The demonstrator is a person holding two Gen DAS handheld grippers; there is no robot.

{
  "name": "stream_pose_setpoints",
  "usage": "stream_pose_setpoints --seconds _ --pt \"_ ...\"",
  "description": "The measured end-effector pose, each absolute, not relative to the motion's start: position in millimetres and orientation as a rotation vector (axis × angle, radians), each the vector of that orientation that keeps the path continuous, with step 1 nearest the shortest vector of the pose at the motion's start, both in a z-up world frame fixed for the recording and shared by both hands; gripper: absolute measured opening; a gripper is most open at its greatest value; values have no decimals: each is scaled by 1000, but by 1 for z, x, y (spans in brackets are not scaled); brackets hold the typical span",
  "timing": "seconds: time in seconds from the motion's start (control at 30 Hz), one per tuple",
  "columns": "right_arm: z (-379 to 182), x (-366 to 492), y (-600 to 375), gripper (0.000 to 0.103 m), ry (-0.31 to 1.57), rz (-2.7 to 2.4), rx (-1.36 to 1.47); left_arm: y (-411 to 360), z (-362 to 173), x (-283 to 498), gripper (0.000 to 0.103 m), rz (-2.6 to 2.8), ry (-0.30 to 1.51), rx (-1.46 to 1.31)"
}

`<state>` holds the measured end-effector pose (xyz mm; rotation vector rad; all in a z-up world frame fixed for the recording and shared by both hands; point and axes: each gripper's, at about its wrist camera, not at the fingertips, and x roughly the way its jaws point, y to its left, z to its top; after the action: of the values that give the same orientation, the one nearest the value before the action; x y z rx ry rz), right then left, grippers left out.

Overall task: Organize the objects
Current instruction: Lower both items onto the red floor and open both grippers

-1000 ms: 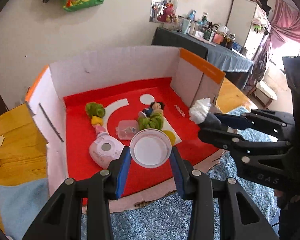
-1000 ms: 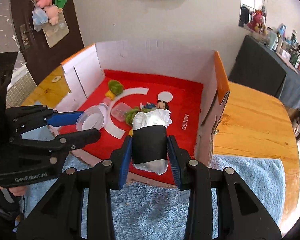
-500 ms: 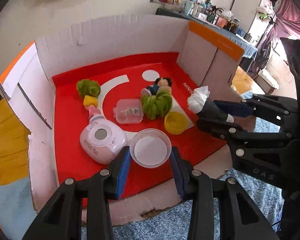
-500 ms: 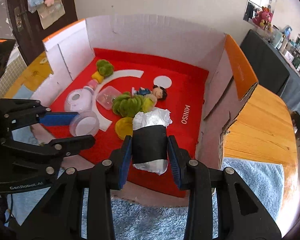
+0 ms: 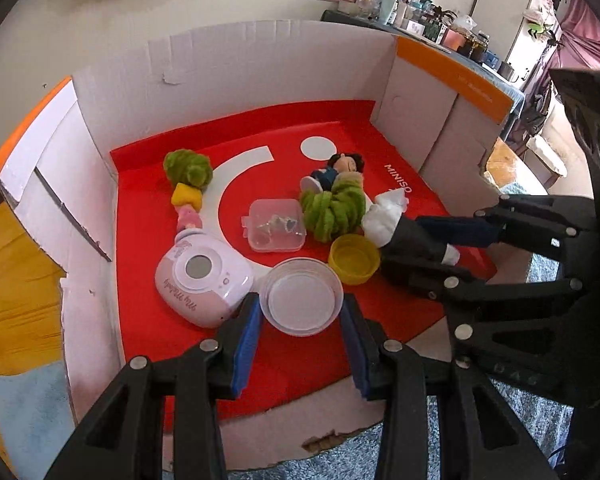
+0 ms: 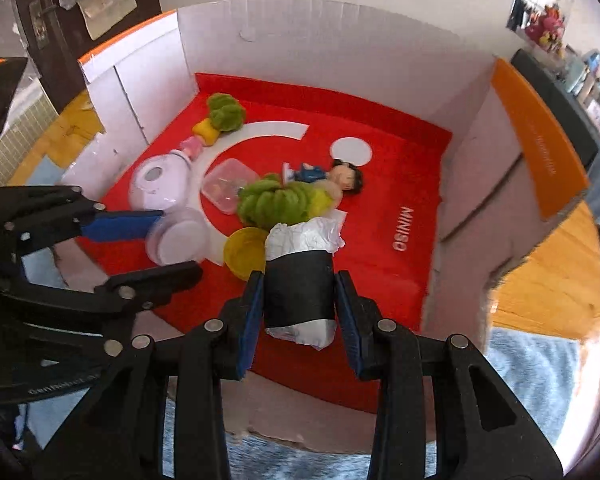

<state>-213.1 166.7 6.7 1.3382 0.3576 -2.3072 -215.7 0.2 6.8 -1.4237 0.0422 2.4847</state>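
Two claws grip a round clear plastic lid (image 5: 302,302) and a crinkly foil roll (image 6: 300,280).

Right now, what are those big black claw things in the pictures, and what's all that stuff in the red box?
Those claws are two grabbers that a person holds, one in each hand. Each has a small camera looking along its two fingers, so each picture is what one grabber sees.

In the left one's picture, the left gripper squeezes a clear round lid. In the other picture, the right gripper squeezes a black roll stuffed with white paper. Each grabber also shows up at the side of the other's picture.

Both hang over an open cardboard box with a red floor. Lying in it are a pale pink toy camera, a small clear case, green yarn bundles, a little doll and a yellow cap.
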Motion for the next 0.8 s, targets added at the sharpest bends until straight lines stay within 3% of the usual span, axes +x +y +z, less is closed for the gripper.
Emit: stream_pose_setpoints --seconds 0.8 --pt "7 -213 174 35 249 -2297 1358 -2 6 -216 47 2473 25 -1424"
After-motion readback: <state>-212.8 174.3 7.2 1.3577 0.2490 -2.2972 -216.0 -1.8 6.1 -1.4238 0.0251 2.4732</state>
